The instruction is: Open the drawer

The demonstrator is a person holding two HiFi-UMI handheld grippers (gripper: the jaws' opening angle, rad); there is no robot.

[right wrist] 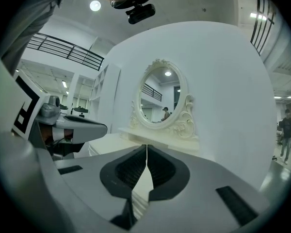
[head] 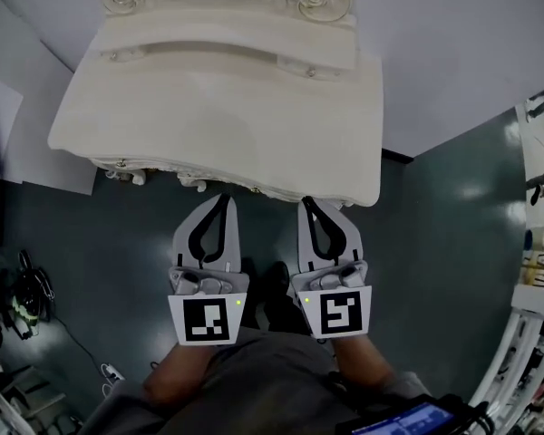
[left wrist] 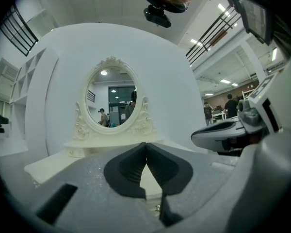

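At the bottom of the head view the person's left forearm [head: 177, 376] and right forearm [head: 367, 361] are reaching forward side by side, each ending behind a marker cube. The left tool [head: 222, 198] and the right tool [head: 306, 203] are lying almost level and parallel, near each other with a narrow gap between them, and are pointing at the counter's front. Both tools are pressed together at the tips with nothing between them, as each gripper view is showing along its own dark pads. Under and around them the dark green floor [head: 118, 261] is giving open room on both sides. A tangle of cables [head: 23, 297] is lying well off to the left and white shelving [head: 535, 333] is standing well off to the right. Just beyond the tips the carved, scalloped front edge [head: 254, 188] of the cream counter [head: 218, 116] is overhanging, with the right tip nearly under it and the left tip just short of it. The drawer [left wrist: 153, 200] is sitting closed beneath that edge. The head view is hiding its front, while the left gripper view is showing a sliver of it low between the jaws, with a small knob [left wrist: 157, 207] on it. Farther back the counter's top is lying bare up to a raised back ledge [head: 227, 39]. An oval mirror [left wrist: 111, 98] in a scrolled frame is standing on that ledge against the white wall [head: 453, 53].
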